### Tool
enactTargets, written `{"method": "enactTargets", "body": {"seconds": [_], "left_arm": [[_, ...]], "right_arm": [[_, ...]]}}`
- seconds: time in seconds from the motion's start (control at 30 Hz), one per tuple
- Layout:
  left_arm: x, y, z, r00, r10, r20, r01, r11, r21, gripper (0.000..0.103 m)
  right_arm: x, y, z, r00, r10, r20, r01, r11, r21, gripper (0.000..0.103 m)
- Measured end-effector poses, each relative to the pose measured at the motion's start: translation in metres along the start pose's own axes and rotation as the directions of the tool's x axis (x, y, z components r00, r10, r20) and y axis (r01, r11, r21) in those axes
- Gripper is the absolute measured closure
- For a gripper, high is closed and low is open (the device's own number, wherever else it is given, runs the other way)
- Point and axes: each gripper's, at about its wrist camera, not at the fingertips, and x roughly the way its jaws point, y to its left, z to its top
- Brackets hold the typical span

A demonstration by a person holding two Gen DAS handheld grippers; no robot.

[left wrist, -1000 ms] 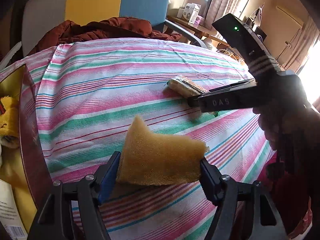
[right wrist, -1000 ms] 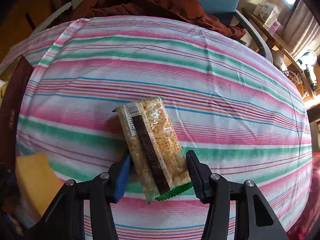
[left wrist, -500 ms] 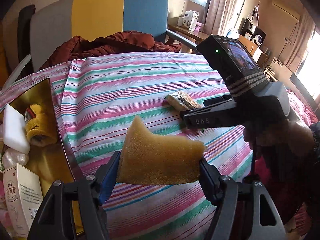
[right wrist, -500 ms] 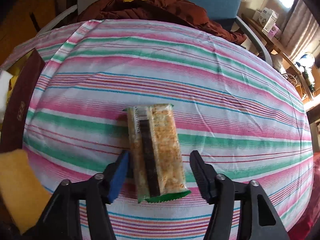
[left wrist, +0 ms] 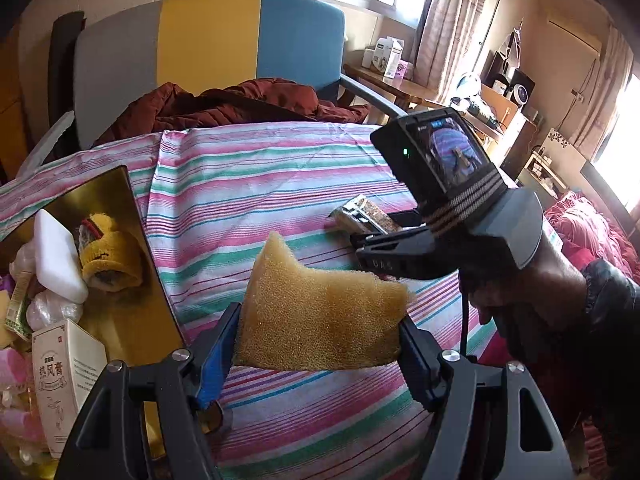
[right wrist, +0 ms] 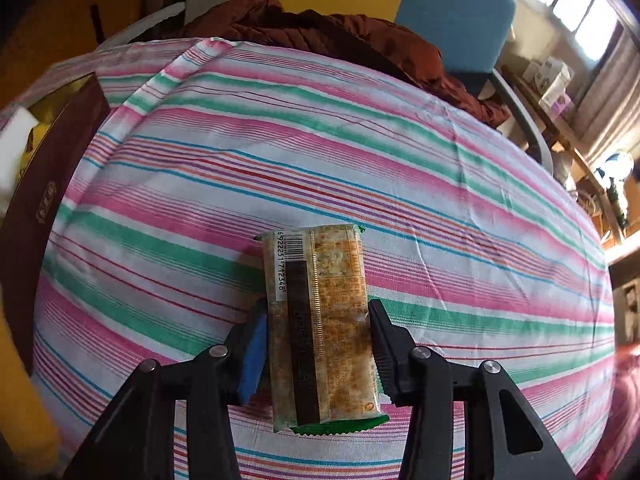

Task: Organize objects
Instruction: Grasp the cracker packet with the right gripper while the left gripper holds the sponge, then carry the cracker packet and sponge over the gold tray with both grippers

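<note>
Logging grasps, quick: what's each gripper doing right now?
Left gripper: shut on the yellow sponge.
Right gripper: shut on the snack packet.

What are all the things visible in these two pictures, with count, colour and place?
sponge: one, yellow-brown, held between the left gripper's fingers
snack packet: one, clear with green edge, between the right gripper's fingers
box: one, dark red outside, gold inside, left on the cloth, open
items in box: white block, yellow knitted thing, white carton
cloth: one, pink, green and white stripes, covering the surface
jacket: one, dark red, on the chair
chair: one, grey, yellow, blue, behind
left gripper: black, shut on sponge
right gripper: black, shut on snack packet
hand: one, holding the right gripper
</note>
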Motion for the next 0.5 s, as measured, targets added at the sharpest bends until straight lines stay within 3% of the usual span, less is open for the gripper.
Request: {"method": "enactTargets", "body": {"seconds": [0.1, 0.37, 0.5], "left_arm": [[-0.014, 0.007, 0.004, 0.999, 0.024, 0.028, -0.024, 1.0, -0.015, 0.03], [-0.031, 0.029, 0.007, 0.994, 0.093, 0.051, -0.09, 0.994, -0.065, 0.03], [-0.038, 0.036, 0.008, 0.991, 0.115, 0.063, -0.109, 0.99, -0.085, 0.03]], "right_arm": [[-0.017, 0.022, -0.001, 0.993, -0.081, 0.09, 0.09, 0.991, -0.098, 0.056], [-0.037, 0.033, 0.0, 0.978, -0.097, 0.187, 0.127, 0.98, -0.156, 0.056], [-0.053, 0.034, 0.002, 0.96, -0.085, 0.268, 0.127, 0.982, -0.143, 0.056]]}}
